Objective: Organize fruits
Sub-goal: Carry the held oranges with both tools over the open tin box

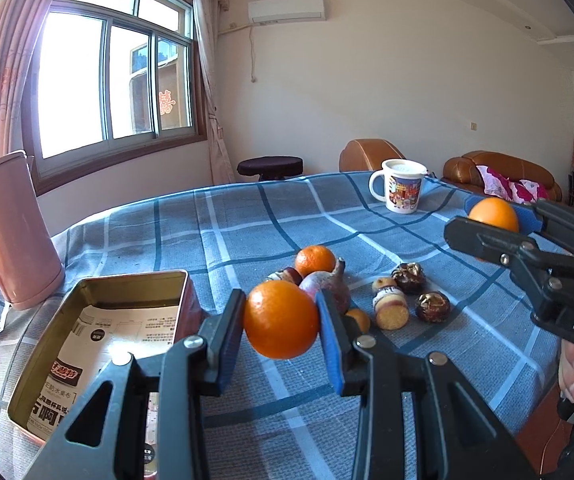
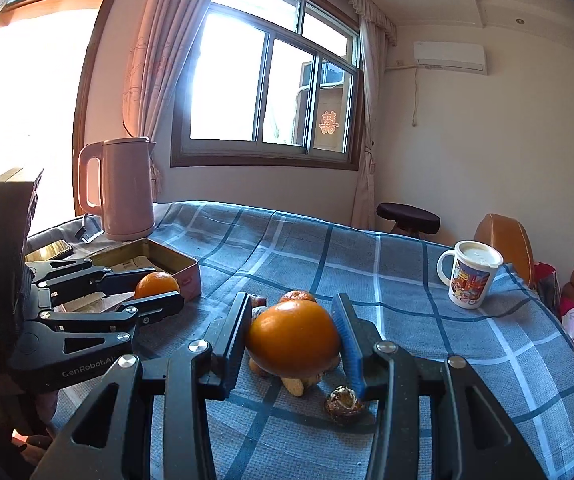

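In the left wrist view, your left gripper (image 1: 281,322) clamps a smooth round orange (image 1: 281,320) above the checked cloth (image 1: 247,232), beside the open metal tin (image 1: 99,320). In the right wrist view, your right gripper (image 2: 293,338) squeezes a second orange (image 2: 293,340) over the wrinkled fruits (image 2: 343,400).

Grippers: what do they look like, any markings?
Both are black angular linkage frames with silver pivot pins. The left gripper and right gripper carry ribbed blue pads. White lettering: "GenRobot.AI" on the left, "DAS" on the right. No sleeves visible.
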